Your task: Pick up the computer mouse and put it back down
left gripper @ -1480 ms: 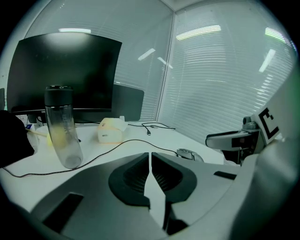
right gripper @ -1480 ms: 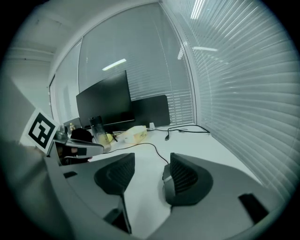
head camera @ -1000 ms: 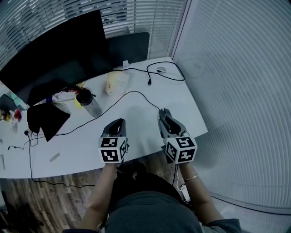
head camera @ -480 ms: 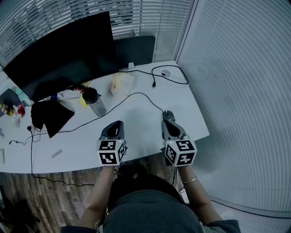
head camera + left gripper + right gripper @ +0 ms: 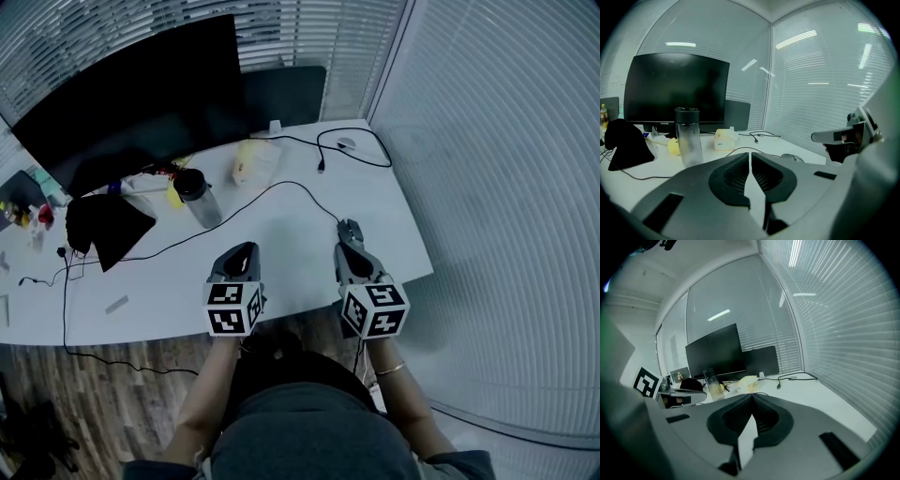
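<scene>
the right gripper (image 5: 751,396) has just been closing and is now sitting clenched on nothing, as is the left gripper (image 5: 750,155). the computer mouse (image 5: 792,158) is lying ungrasped on the counter (image 5: 281,234).

A white desk (image 5: 281,258) with a curved front edge stands in a corner lined with blinds. A black monitor (image 5: 131,94) stands along its back. Before the monitor lie a crumpled black cloth (image 5: 105,225), a clear bottle (image 5: 195,195) with a dark lid, standing upright, and a pale yellow packet (image 5: 251,159). A long black cable (image 5: 272,189) crosses the desk to a mouse (image 5: 350,226) near the front right. A second cable (image 5: 361,150) loops at the back right corner.
</scene>
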`<state>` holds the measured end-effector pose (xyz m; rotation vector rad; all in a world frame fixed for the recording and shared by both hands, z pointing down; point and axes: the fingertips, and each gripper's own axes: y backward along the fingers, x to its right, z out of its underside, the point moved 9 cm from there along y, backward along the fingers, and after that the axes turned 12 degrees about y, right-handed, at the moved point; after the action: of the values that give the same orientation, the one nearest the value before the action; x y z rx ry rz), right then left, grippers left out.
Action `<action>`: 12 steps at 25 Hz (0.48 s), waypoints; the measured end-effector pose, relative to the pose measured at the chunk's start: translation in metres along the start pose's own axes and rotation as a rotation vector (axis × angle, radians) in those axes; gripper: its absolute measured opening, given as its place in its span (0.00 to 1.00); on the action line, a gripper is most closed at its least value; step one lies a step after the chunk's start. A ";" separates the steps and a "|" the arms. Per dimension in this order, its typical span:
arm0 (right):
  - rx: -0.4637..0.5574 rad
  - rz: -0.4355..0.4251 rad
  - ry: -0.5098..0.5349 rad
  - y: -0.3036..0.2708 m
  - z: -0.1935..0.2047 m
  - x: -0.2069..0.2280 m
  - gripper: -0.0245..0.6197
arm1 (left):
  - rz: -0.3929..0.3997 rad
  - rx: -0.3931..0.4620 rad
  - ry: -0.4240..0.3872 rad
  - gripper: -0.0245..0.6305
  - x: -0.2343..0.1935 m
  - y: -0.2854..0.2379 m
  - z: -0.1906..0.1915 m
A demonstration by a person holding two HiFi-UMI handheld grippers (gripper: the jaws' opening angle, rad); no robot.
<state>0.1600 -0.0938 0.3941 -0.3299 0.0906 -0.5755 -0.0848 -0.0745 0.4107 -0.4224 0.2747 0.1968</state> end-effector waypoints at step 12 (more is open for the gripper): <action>-0.011 0.028 0.009 0.008 0.002 0.002 0.04 | -0.015 0.010 0.006 0.09 0.001 0.009 0.001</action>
<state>0.1660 -0.0879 0.3935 -0.3366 0.1066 -0.5487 -0.0858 -0.0662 0.4077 -0.4146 0.2778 0.1793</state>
